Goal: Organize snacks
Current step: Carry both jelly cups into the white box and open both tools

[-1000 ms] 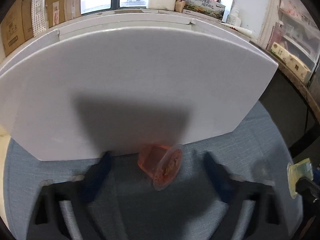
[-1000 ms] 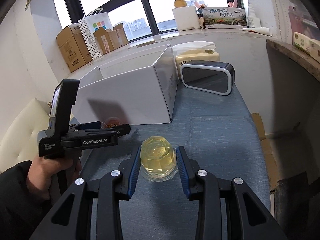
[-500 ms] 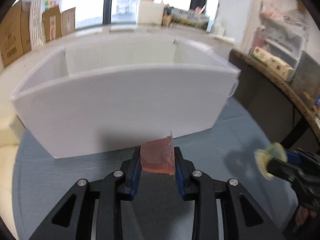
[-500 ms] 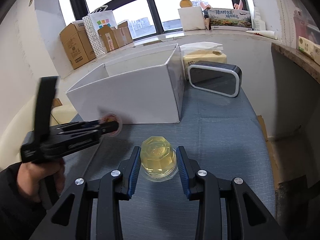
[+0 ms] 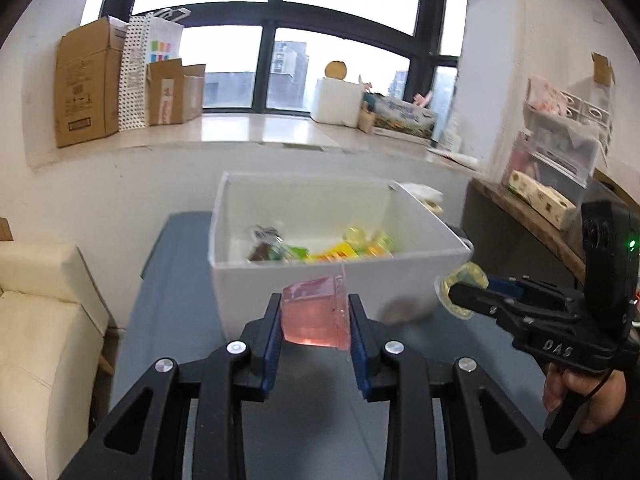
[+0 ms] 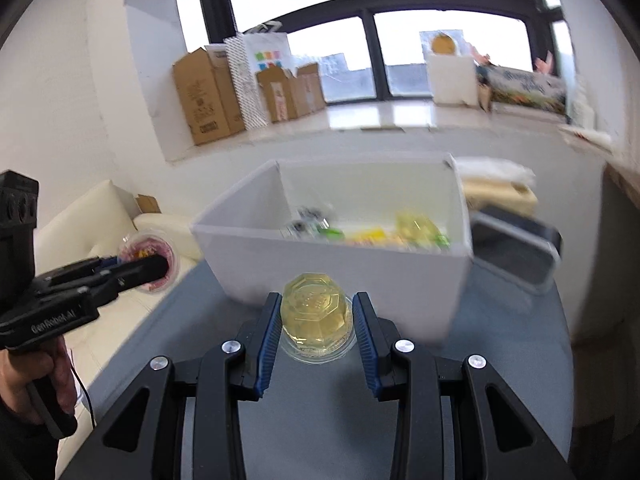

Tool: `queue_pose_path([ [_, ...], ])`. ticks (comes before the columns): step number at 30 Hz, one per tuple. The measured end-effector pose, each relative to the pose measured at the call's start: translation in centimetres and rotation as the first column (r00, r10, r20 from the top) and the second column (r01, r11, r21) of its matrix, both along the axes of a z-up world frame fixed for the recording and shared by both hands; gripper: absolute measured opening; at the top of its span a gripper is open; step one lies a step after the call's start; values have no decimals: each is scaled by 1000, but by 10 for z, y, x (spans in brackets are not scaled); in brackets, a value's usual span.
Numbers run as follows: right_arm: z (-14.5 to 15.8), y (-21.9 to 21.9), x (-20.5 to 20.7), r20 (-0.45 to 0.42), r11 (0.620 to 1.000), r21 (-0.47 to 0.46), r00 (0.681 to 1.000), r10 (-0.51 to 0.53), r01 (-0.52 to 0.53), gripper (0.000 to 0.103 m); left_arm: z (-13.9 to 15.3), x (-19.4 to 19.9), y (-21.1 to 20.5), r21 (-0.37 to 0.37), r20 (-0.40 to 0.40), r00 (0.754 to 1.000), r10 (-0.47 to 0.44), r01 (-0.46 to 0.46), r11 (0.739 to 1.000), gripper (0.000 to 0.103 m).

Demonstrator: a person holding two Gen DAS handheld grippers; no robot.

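In the left wrist view, the left tongs (image 5: 314, 326), wide apart a second ago with the pink cup (image 5: 314, 316) lying on the worktop, are now clamped on it and lifted, the open white box (image 5: 340, 276) of snacks at twelve o'clock, so one pick-up is done. In the right wrist view, the right tongs (image 6: 316, 326) remain clamped on the yellow cup (image 6: 314, 312), now off the worktop (image 6: 520, 344) with the box (image 6: 340, 268) at twelve o'clock; both cups look ready to drop in.

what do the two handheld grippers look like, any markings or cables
Both are matte black pistol-grip tools with two angular fingers, blue ribbed pads and silver screws. The left gripper carries white "GenRobot.AI" lettering on its side and a thin dark cable hangs below its handle. The right gripper is marked "DAS", with a boxy black module lit by a green light. Dark sleeves show at both wrists.
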State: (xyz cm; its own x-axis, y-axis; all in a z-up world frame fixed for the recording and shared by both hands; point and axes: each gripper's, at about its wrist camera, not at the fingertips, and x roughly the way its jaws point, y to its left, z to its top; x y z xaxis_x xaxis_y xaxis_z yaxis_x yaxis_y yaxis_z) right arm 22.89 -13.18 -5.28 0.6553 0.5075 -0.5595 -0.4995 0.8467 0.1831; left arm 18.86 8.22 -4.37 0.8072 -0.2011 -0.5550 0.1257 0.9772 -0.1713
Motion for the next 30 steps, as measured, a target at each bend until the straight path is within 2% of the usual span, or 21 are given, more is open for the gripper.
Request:
queue_pose_path([
  [3,16,13,22,35,1000,-14,999,4,-3,39,11,29,11,-2,18,1000,9,-9,1000,34],
  [6,27,21,55,36,1000,-24,999,-7,8,39,14,76,14,-10,5,1000,-2,2,1000,34],
  [10,23,32,97,21,995,-96,999,-25,27,39,-2,134,15,23,-62,998,5,-3,1000,34],
  [13,16,31,117,3,993,-119,1000,-28,28,39,-13,150,7,63,-85,996,12,-7,998,36],
  [14,13,33,120,10,990,-137,1000,-27,29,39,-17,154,4,74,-96,995,6,1,997,51],
  [15,12,32,122,10,989,-148,1000,-28,29,44,-21,158,2,79,-111,994,1,8,997,81],
  [16,9,31,124,1,988,-152,999,-33,32,69,-23,159,2,78,-115,993,5,4,997,97],
  [17,8,29,127,-1,987,-148,998,-60,60,85,-24,157,0,77,-105,994,10,-2,997,103],
  [18,7,24,127,13,986,-138,995,-96,97,102,-24,156,0,77,-94,996,4,3,997,103],
  [19,7,20,125,27,984,-129,992,-123,126,103,-24,154,-2,85,-87,996,-1,8,996,103],
  [23,8,17,113,61,967,-170,981,-182,190,103,-24,151,-11,178,-98,992,76,-57,982,103],
  [25,12,20,102,116,949,-212,970,-214,234,103,-20,147,-15,237,-80,987,140,-118,964,103],
  [28,20,15,82,157,955,-165,962,-222,247,103,-11,124,-28,349,26,985,171,-170,922,103],
  [30,25,12,76,116,956,-146,964,-239,254,103,-5,108,-31,344,69,984,163,-177,922,103],
])
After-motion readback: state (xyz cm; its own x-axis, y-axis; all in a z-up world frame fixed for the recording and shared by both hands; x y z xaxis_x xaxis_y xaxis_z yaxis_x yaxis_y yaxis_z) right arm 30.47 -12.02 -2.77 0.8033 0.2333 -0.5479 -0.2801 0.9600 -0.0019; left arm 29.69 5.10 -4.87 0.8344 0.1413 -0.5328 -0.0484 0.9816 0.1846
